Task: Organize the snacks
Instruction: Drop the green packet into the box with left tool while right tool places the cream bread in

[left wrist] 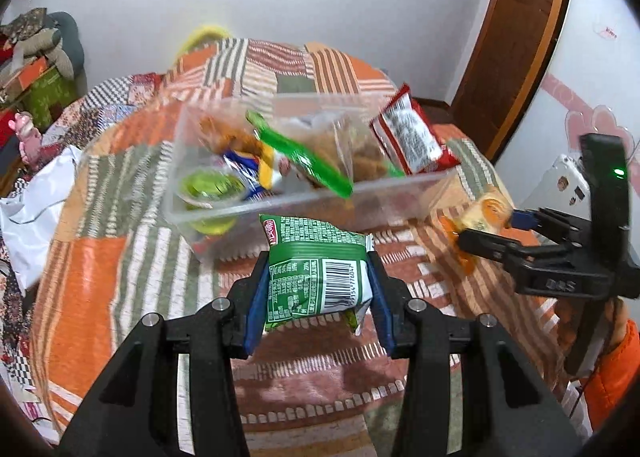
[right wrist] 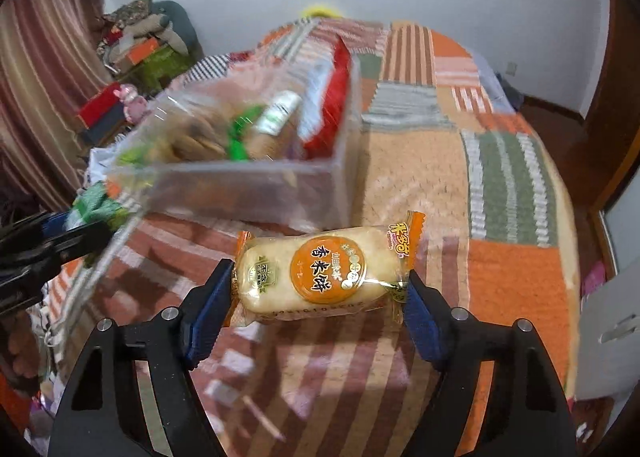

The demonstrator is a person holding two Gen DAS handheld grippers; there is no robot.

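Observation:
A clear plastic box (left wrist: 400, 193) sits on the patchwork bedspread (left wrist: 120, 257), filled with several snacks: a green strip packet (left wrist: 304, 161), a red packet (left wrist: 412, 137) leaning on its right rim, a green jelly cup (left wrist: 210, 187). My left gripper (left wrist: 318, 289) is shut on a green snack packet (left wrist: 316, 269), held just in front of the box. My right gripper (right wrist: 320, 297) is shut on an orange rice cracker packet (right wrist: 320, 271), right of the box (right wrist: 260, 185). The right gripper also shows in the left wrist view (left wrist: 492, 225); the left gripper shows in the right wrist view (right wrist: 72, 233).
A white plastic bag (left wrist: 32, 209) lies at the bed's left edge. Boxes and clothes (left wrist: 36, 69) pile up at the far left. A wooden door (left wrist: 516, 25) stands at the right. A white appliance (right wrist: 608, 321) is close on the right.

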